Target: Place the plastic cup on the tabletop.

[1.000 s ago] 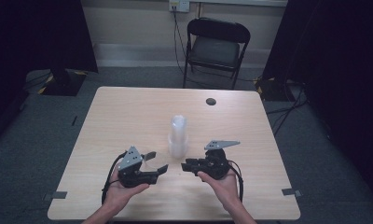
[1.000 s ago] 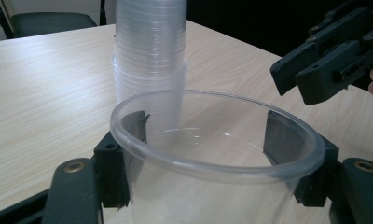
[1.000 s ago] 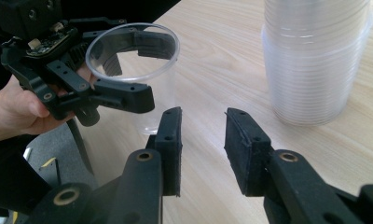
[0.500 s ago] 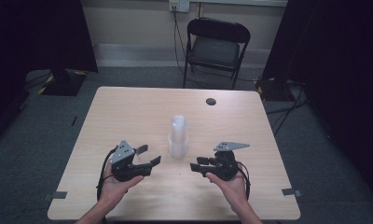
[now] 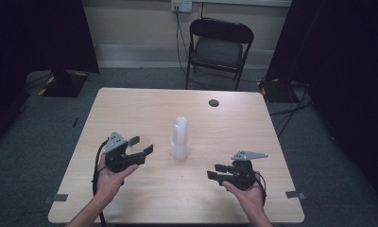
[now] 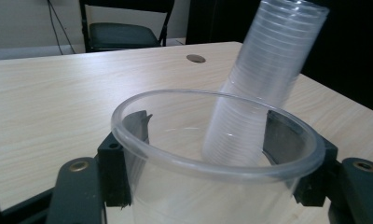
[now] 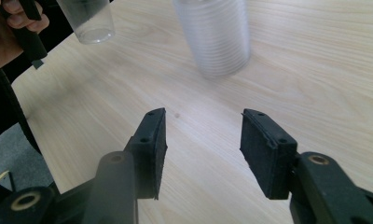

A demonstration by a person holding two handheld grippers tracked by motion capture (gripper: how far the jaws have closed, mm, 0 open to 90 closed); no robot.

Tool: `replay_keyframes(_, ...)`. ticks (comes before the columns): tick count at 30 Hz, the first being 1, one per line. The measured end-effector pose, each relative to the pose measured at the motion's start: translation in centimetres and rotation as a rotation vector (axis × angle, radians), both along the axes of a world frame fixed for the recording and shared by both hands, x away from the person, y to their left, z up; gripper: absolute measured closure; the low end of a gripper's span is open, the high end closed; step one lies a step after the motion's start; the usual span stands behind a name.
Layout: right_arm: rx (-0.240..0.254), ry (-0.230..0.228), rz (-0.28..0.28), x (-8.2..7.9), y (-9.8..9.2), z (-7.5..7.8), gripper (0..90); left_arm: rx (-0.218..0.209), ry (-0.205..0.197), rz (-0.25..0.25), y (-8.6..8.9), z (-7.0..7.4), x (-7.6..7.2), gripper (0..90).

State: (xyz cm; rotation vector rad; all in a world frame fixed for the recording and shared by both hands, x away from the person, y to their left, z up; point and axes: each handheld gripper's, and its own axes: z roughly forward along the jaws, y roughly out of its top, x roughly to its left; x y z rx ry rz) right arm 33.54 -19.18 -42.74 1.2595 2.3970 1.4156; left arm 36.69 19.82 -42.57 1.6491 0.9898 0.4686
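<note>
A tall stack of clear plastic cups [image 5: 180, 137] stands at the table's middle. My left gripper [image 5: 142, 144] hovers to its left, shut on a single clear cup [image 6: 212, 154]. Its jaws [image 6: 208, 121] have just been closing further, with the pads pressed on the cup's wall below the rim. The stack [image 6: 264, 79] rises just behind that cup. My right gripper [image 5: 215, 171] is to the right of the stack, nearer the front edge. Its jaws [image 7: 204, 114] have just been opening and hold nothing. Ahead of it I see the stack [image 7: 217, 37] and the held cup [image 7: 89, 21].
The wooden table [image 5: 130, 109] carries a small dark disc [image 5: 214, 102] near its far edge. A black folding chair [image 5: 219, 47] stands behind the table. Dark curtains hang at both sides, and the floor has cables and tape marks.
The two hands have drawn apart. The left went left and a little away with the cup, and the right went right. The right jaws stand wider than before.
</note>
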Motion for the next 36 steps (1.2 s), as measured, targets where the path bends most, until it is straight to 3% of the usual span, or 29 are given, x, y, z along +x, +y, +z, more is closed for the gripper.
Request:
replay_keyframes(1, -0.002, 0.001, -0.006, 0.0, -0.2, 0.0, 50.7, -0.017, 0.019, 0.001, 0.1, 0.0, 0.1, 31.6)
replay_keyframes(5, 0.003, -0.002, -0.029, 0.2, -1.1, 0.1, 49.5, -0.002, 0.019, 0.022, 0.3, -0.4, 0.7, 31.5)
replay_keyframes(10, -0.008, 0.001, -0.049, 0.5, -1.6, -0.2, 43.3, 0.050, -0.001, 0.079, 0.6, -0.6, 2.2, 31.5)
replay_keyframes(13, -0.011, -0.001, -0.057, 0.5, -1.7, -0.6, 40.6, 0.021, 0.033, 0.077, 0.9, -0.6, 3.5, 30.9)
replay_keyframes(15, -0.011, -0.003, -0.059, 0.5, -1.7, -0.8, 39.4, 0.032, -0.005, 0.077, 1.0, -0.7, 4.1, 30.6)
replay_keyframes(17, -0.011, -0.003, -0.065, 0.4, -1.8, -0.9, 39.4, 0.041, 0.016, 0.075, 1.1, -0.7, 4.8, 30.6)
replay_keyframes(21, -0.002, -0.007, -0.070, 0.4, -2.1, -1.1, 39.3, 0.043, -0.007, 0.096, 1.1, -0.6, 5.9, 30.7)
replay_keyframes(24, 0.006, -0.005, -0.072, 0.6, -2.2, -1.3, 39.3, 0.074, -0.012, 0.106, 0.7, -0.6, 6.8, 30.7)
replay_keyframes(27, 0.010, 0.006, -0.071, 0.8, -2.3, -1.6, 39.3, 0.056, -0.036, 0.113, 0.5, -0.7, 7.4, 30.7)
replay_keyframes(28, 0.008, 0.006, -0.069, 0.8, -2.3, -1.7, 39.4, 0.069, -0.039, 0.117, 0.4, -0.7, 7.4, 30.7)
replay_keyframes(30, 0.003, 0.011, -0.059, 0.8, -2.3, -1.7, 39.8, 0.051, -0.015, 0.102, 0.2, -1.1, 7.6, 30.4)
replay_keyframes(32, 0.004, 0.007, -0.059, 0.9, -2.3, -1.7, 39.6, 0.065, -0.021, 0.115, -0.2, -1.3, 7.9, 30.3)
replay_keyframes(35, 0.002, 0.005, -0.057, 0.9, -2.2, -1.5, 40.0, 0.057, -0.032, 0.130, -0.3, -1.8, 8.5, 30.4)
replay_keyframes(36, 0.002, 0.001, -0.054, 0.9, -2.2, -1.5, 40.0, 0.036, -0.027, 0.133, -0.4, -2.0, 8.7, 30.3)
